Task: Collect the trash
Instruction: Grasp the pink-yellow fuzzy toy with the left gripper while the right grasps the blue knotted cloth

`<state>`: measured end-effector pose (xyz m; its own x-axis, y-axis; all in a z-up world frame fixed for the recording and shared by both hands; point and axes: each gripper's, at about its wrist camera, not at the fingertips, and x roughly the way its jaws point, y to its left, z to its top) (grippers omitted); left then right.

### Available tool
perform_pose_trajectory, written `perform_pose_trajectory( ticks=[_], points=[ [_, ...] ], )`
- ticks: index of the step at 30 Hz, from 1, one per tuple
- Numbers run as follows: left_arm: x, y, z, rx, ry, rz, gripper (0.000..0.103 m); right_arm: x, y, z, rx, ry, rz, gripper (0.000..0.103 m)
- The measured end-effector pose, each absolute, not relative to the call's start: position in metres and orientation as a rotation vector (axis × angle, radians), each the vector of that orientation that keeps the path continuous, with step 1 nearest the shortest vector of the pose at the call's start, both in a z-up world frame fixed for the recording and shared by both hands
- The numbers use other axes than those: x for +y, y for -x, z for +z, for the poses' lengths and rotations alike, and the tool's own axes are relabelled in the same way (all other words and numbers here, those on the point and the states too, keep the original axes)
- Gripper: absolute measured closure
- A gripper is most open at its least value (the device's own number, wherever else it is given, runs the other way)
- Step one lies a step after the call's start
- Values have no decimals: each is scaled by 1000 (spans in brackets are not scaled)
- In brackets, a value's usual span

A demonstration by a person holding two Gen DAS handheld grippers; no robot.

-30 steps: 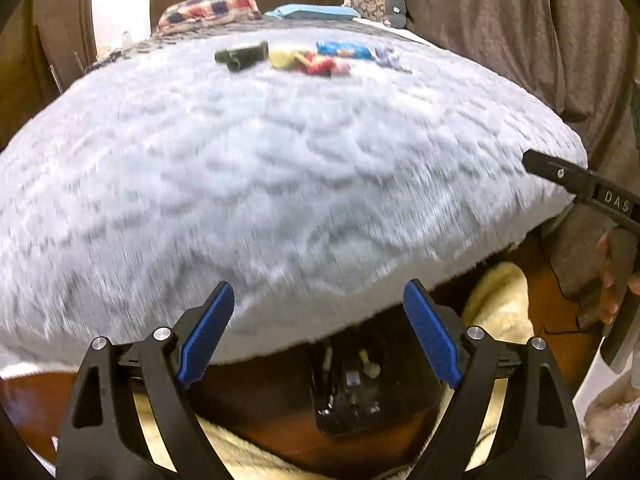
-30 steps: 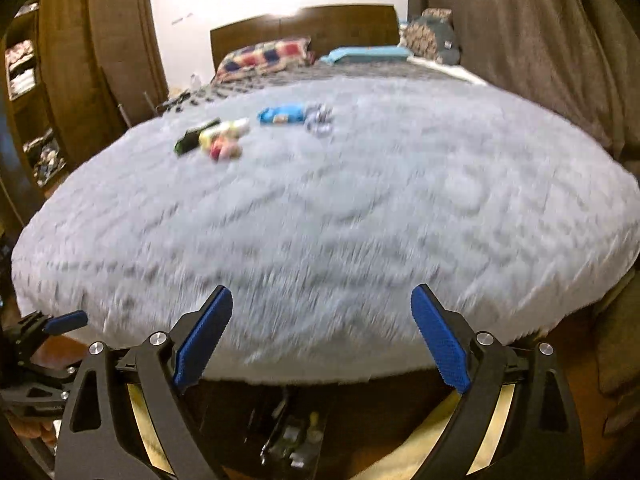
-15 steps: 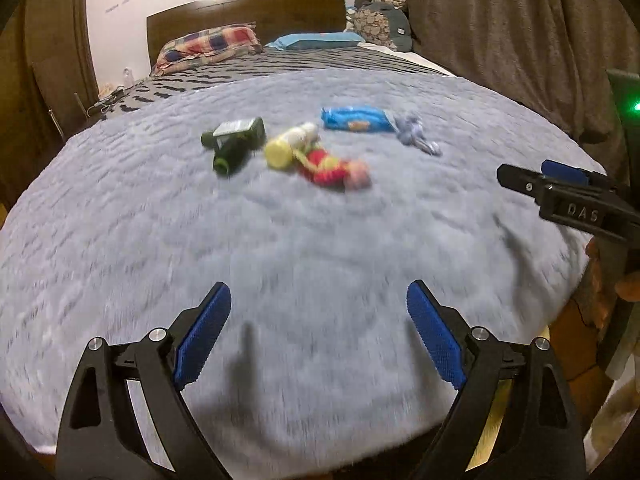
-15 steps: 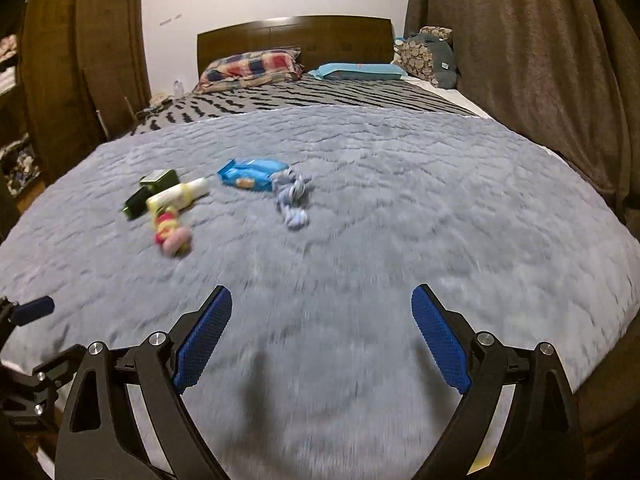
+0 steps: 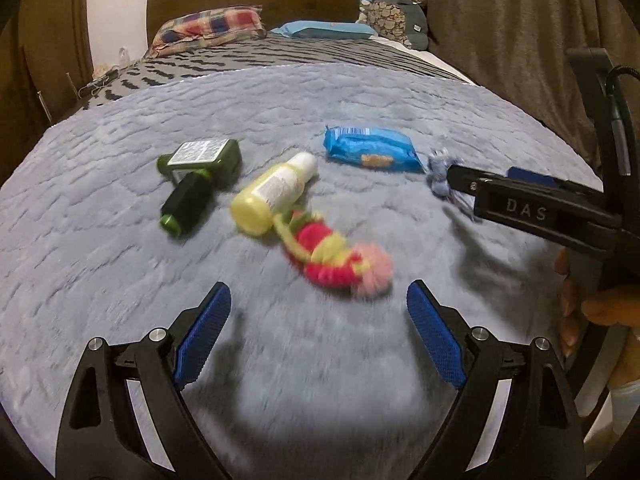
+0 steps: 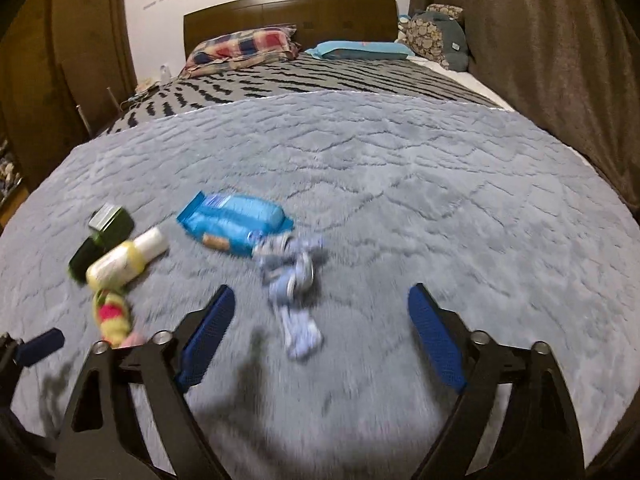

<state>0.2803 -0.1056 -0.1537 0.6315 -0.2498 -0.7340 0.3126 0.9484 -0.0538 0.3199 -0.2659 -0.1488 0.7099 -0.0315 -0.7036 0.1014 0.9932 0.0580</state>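
Both the left gripper (image 5: 318,338) and right gripper (image 6: 320,338) hang spread wide and empty above the grey blanket (image 6: 440,184). The blue snack wrapper (image 6: 236,230) lies beside a yellow bottle (image 5: 274,192), dark green bottle (image 5: 198,172) and two rope toys.

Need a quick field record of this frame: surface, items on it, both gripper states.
surface: grey fuzzy blanket on a bed
items: dark green bottle; yellow bottle with white cap; blue snack packet; red-yellow knotted rope piece; pale blue-white knotted rope piece
layout: all five lie loose in one cluster
left gripper: open, empty, above blanket, rope piece just ahead
right gripper: open, empty, pale rope piece between its fingers in view
contact: none visible
image: motion blur
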Motion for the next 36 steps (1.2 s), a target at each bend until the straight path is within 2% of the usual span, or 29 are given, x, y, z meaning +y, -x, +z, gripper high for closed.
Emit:
perform_pose_trajectory(
  ticks=[3, 5, 6, 7, 8, 9, 10, 18, 36],
  points=[
    [-114, -295, -157, 841, -79, -318, 18, -261, -334, -153, 805, -85, -60, 27],
    [-118, -306, -160, 857, -70, -313, 18, -259, -341, -156, 823, -87, -47, 39],
    [-119, -311, -162, 869, -63, -315, 19, -258, -344, -158, 834, -85, -44, 41],
    [-120, -315, -165, 881, -58, -319, 27, -255, -346, -161, 845, -75, -43, 50],
    [-121, -318, -167, 897, -50, -329, 35, -255, -348, -162, 849, -70, -44, 63],
    [-121, -319, -168, 904, -45, -332, 45, -254, -347, -163, 847, -63, -44, 67],
    [-120, -319, -168, 903, -43, -336, 47, -253, -345, -163, 842, -64, -37, 71],
    [-109, -294, -162, 892, -85, -374, 54, -241, -310, -151, 807, -20, 13, 74],
    [-58, -145, -98, 685, -148, -418, 54, -205, -137, -75, 532, 78, 71, 74]
  ],
)
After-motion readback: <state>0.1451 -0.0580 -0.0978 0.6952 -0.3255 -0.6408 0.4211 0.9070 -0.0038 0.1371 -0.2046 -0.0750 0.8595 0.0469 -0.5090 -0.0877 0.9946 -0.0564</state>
